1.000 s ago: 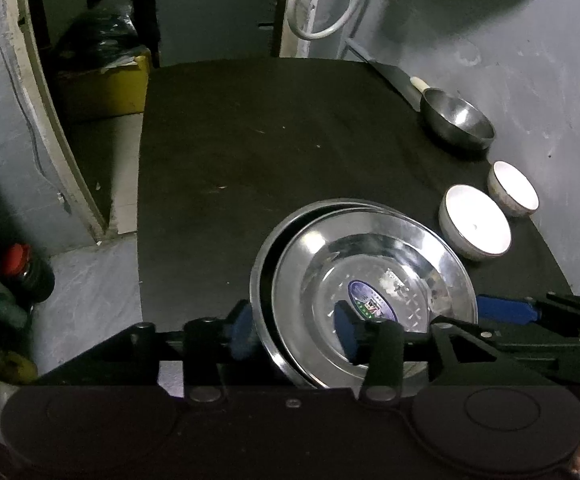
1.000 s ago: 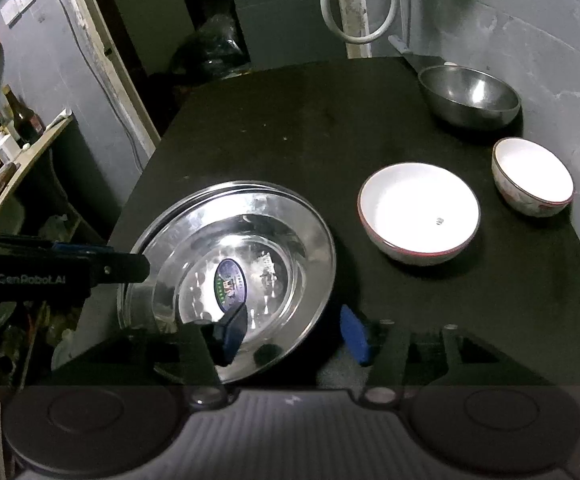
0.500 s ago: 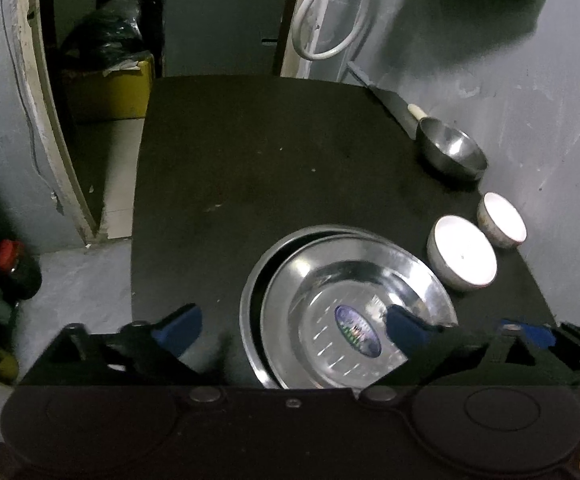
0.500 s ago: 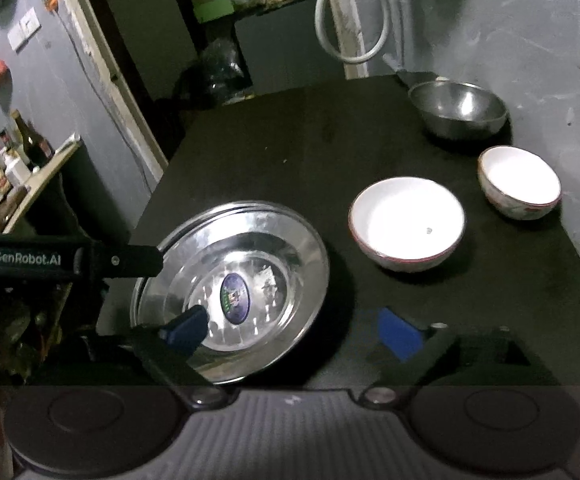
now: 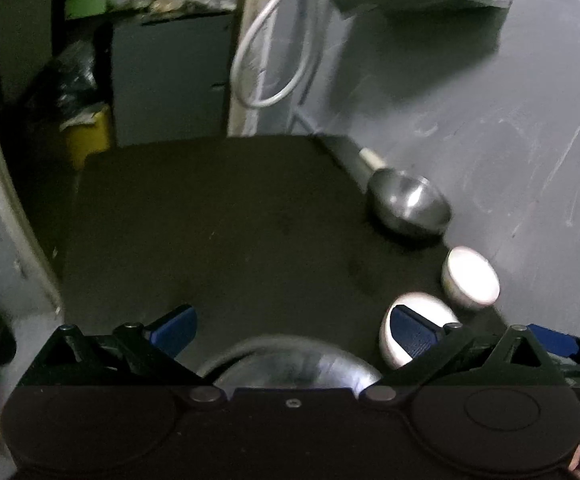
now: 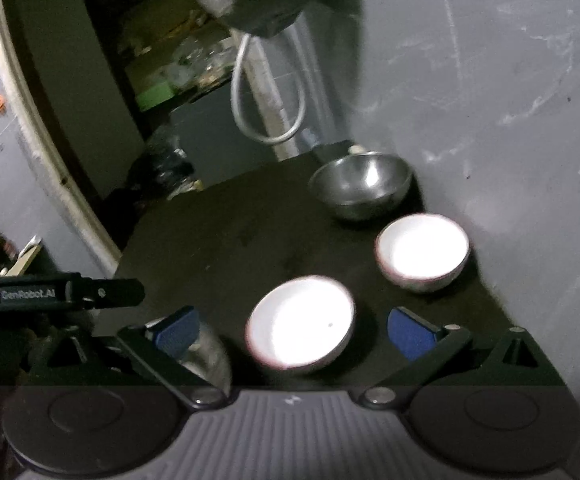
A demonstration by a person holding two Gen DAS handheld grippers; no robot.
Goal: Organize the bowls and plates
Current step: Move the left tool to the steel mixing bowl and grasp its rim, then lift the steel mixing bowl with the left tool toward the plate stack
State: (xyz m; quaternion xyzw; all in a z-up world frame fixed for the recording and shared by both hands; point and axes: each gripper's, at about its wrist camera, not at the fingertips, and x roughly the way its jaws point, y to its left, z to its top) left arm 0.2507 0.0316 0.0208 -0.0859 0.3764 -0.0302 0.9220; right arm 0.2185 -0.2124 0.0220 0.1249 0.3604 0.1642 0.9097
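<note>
Both grippers are standing with their fingers spread wide and empty; their jaws have just been opening, and nothing is lying between the blue pads. The steel plates (image 5: pixel 290 364) are sitting stacked at the near edge of the dark bench (image 5: pixel 218 220), released and partly hidden under the left gripper (image 5: pixel 290 330). In the right wrist view only a sliver of that stack (image 6: pixel 206 354) is showing, at the near left behind the left-hand finger.

The remaining pieces are lining up along the right side of the bench by the grey wall (image 6: pixel 510 120). The larger white bowl (image 6: pixel 300 322) is lying nearest, almost straight ahead of the right gripper (image 6: pixel 292 330) and framed between its open fingers, though it is sitting on the bench beyond them and is not being touched. Farther and to the right is resting the smaller white bowl (image 6: pixel 422 254), and beyond that, at the far right corner, the steel bowl (image 6: pixel 362 188).

From the left gripper, the larger white bowl is lying off to the right, partly covered by its right finger (image 5: pixel 410 334), so the right hand appears the better placed of the two. The bowls are round, so no long axis is mattering; the coming reach likely turns on the fingers straddling a rim of the larger bowl, perhaps to nest the bowls together.
</note>
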